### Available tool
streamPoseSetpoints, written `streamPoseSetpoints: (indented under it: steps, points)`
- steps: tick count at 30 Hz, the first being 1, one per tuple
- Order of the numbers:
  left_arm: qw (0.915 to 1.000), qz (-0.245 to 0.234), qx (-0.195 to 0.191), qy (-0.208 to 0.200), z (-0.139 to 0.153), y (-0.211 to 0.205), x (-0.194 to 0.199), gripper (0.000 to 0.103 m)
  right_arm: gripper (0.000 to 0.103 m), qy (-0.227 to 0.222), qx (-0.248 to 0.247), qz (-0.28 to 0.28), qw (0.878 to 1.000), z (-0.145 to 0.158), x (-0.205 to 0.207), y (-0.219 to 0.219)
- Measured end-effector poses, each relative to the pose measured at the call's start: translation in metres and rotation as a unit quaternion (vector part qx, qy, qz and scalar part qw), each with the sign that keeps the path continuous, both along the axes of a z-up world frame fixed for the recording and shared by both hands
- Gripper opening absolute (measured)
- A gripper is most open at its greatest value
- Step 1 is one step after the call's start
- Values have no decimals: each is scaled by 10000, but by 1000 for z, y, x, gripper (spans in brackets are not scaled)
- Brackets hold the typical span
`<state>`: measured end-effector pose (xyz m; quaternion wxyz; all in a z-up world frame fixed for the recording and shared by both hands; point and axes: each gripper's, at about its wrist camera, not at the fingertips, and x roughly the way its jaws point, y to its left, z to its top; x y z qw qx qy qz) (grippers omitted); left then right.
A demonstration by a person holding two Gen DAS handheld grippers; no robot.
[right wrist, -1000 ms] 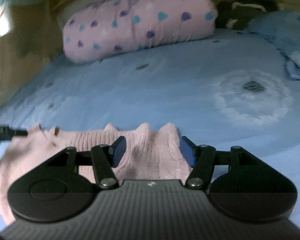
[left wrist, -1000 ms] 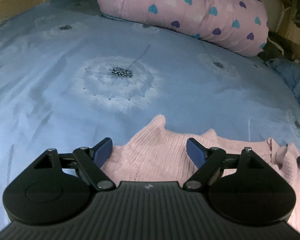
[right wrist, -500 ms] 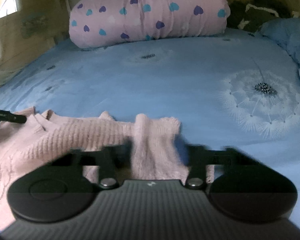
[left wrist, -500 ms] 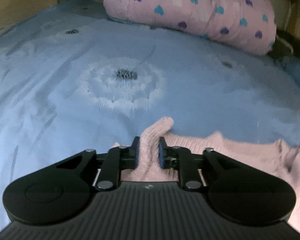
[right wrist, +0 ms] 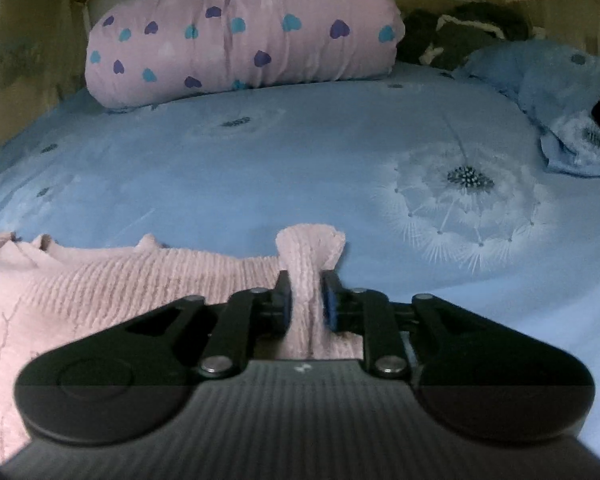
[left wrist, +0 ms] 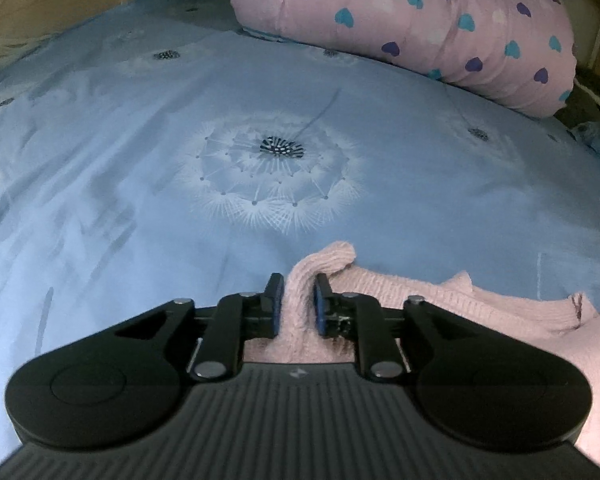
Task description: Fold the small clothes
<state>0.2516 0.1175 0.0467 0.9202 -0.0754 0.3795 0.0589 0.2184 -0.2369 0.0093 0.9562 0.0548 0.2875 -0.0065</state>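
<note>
both of your grippers have just pinched shut from wide open: the left gripper [left wrist: 296, 300] now holds a bunched ridge of the pink knit sweater [left wrist: 440, 292] between its fingers [left wrist: 274, 304], and the right gripper [right wrist: 306, 300] squeezes the opposite corner the same way. with the sweater lying flat on the blue bed sheet [left wrist: 140, 160], short of the heart-print pillow [right wrist: 240, 32], you look set to lift that edge and begin the fold.

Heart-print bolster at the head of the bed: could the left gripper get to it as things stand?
Probably not right away. The left gripper is shut on the pink knit sweater; the blue bedspread towards the heart-print bolster lies bare, so only that grip hinders.
</note>
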Motion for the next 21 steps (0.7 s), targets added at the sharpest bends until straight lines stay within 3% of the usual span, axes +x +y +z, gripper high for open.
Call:
streamPoseSetpoints:
  steps: [2,3,5,7,11,15,21]
  points:
    - [10000,11,-49,40,4,1,-2,35,39,17,-3,-155,9999,4,-4,1]
    - [9999,23,-83,51,6,2,-3,40,40,5,13,-195,9998,7,-7,2]
    - [9999,44,-152,29,12,3,-6,61,42,-94,8,-203,9997,17,-14,3]
    - [9999,41,-154,-18,17,2,-11,68,42,-222,-73,-190,9995,29,-19,8]
    - [10000,-38,-53,-54,28,-3,-23,76,46,-414,-311,-38,9987,52,-22,28]
    - [9995,-284,-163,-4,31,-11,-38,80,46,-448,-384,865,9945,69,-10,63]
    - [9975,-679,-157,140,23,-34,-54,84,45,262,-59,2135,9766,62,33,119]
